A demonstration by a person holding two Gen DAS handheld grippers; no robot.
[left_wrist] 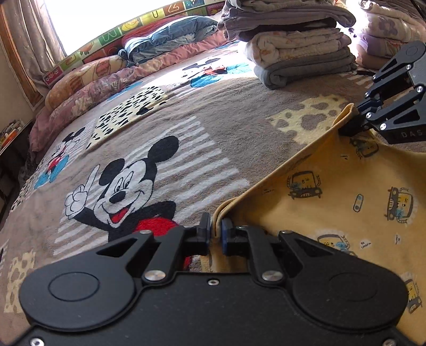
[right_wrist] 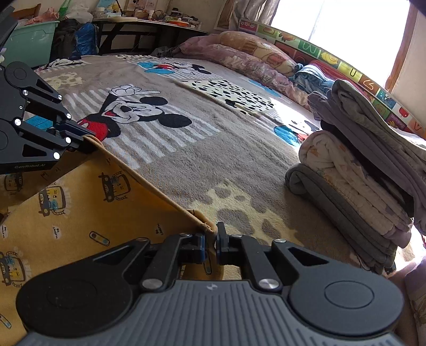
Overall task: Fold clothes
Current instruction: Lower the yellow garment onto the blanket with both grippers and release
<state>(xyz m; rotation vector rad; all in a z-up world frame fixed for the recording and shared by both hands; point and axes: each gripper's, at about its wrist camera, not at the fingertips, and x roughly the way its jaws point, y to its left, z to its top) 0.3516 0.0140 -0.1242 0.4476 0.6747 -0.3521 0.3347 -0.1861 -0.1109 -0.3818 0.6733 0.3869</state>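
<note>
A yellow garment point(left_wrist: 332, 202) printed with small cartoon cars is held stretched just above a bed. My left gripper point(left_wrist: 216, 229) is shut on one corner of its hem. My right gripper point(right_wrist: 211, 238) is shut on the other corner. In the left wrist view the right gripper point(left_wrist: 351, 125) shows at the upper right, clamped on the far corner. In the right wrist view the left gripper point(right_wrist: 87, 141) shows at the left, clamped on its corner, with the yellow garment point(right_wrist: 80, 213) hanging between the two. The hem runs taut from one gripper to the other.
The bed carries a grey cartoon-mouse blanket point(left_wrist: 202, 133). A stack of folded clothes point(right_wrist: 359, 186) stands at the right on the bed. Pillows and bedding point(left_wrist: 106, 79) line the far edge under a window. A cluttered desk point(right_wrist: 149, 24) and a green bin point(right_wrist: 32, 40) stand beyond the bed.
</note>
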